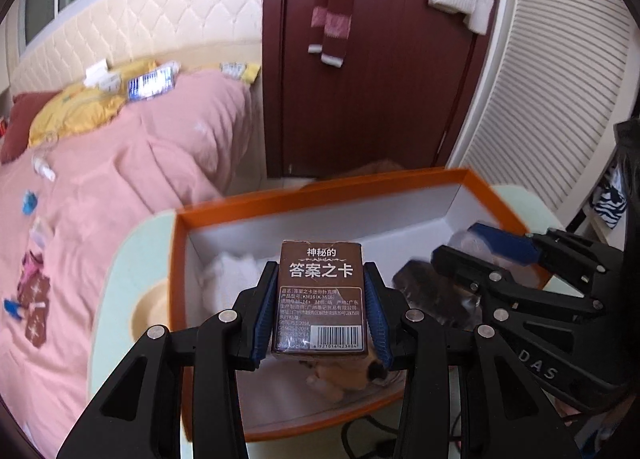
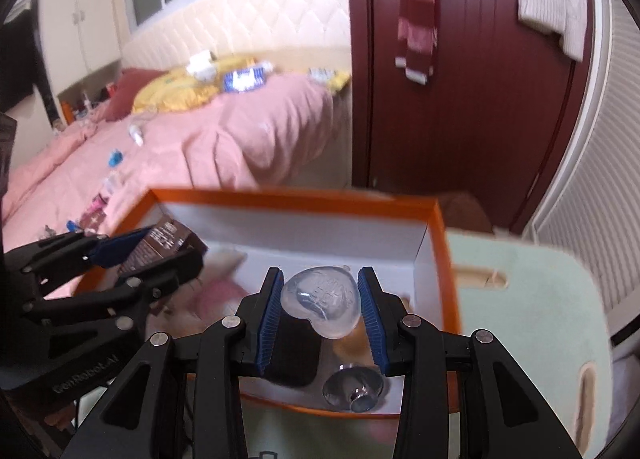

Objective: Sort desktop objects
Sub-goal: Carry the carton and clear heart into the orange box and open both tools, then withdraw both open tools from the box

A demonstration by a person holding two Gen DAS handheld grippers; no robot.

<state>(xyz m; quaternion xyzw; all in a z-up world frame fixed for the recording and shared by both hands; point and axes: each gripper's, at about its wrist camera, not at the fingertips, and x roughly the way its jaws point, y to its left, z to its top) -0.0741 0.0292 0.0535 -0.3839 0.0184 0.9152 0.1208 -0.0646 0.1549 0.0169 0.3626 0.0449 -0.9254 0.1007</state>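
Observation:
My left gripper [image 1: 320, 311] is shut on a brown card box [image 1: 320, 299] with white Chinese lettering and a barcode, held above the open orange box [image 1: 320, 199] with a white inside. It also shows in the right wrist view [image 2: 168, 245]. My right gripper [image 2: 320, 311] is shut on a clear heart-shaped plastic case [image 2: 322, 301], held over the orange box [image 2: 444, 259]. In the left wrist view the right gripper [image 1: 480, 251] reaches in from the right.
Inside the box lie a black flat object [image 2: 296, 355], a clear round piece [image 2: 354, 389], white fabric [image 1: 228, 275] and a plush toy [image 1: 344, 375]. The box sits on a pale green table [image 2: 532, 299]. A pink bed [image 1: 120, 179] with scattered small items lies left; a dark red door [image 1: 380, 59] stands behind.

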